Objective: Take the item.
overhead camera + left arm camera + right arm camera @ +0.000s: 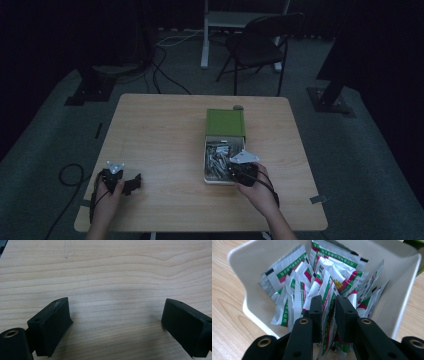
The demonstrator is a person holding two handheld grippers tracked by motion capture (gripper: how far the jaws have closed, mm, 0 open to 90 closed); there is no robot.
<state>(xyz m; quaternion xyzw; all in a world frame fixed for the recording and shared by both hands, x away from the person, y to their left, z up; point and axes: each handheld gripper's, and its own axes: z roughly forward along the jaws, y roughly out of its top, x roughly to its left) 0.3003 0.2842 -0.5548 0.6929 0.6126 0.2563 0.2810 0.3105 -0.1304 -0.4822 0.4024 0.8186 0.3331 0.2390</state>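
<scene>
A white tray (206, 176) slid out of a green box sleeve (225, 122) sits right of the table's middle and holds several silver sachets (217, 157) with green and red print. My right gripper (239, 170) reaches into the tray's near end. In the right gripper view its jaws (329, 298) stand close together, pressed on upright sachets (329, 267) between them, inside the tray's white wall (402, 290). My left gripper (132, 183) lies on the table's near left, held by a hand. Its jaws (117, 302) are wide apart over bare wood, nothing between them.
A small round object (238, 107) lies just behind the green sleeve. Bare wooden tabletop (160, 135) stretches between the two grippers. Beyond the table stand a dark folding chair (260, 45) and a white desk leg (204, 35). A cable (70, 175) coils on the floor at left.
</scene>
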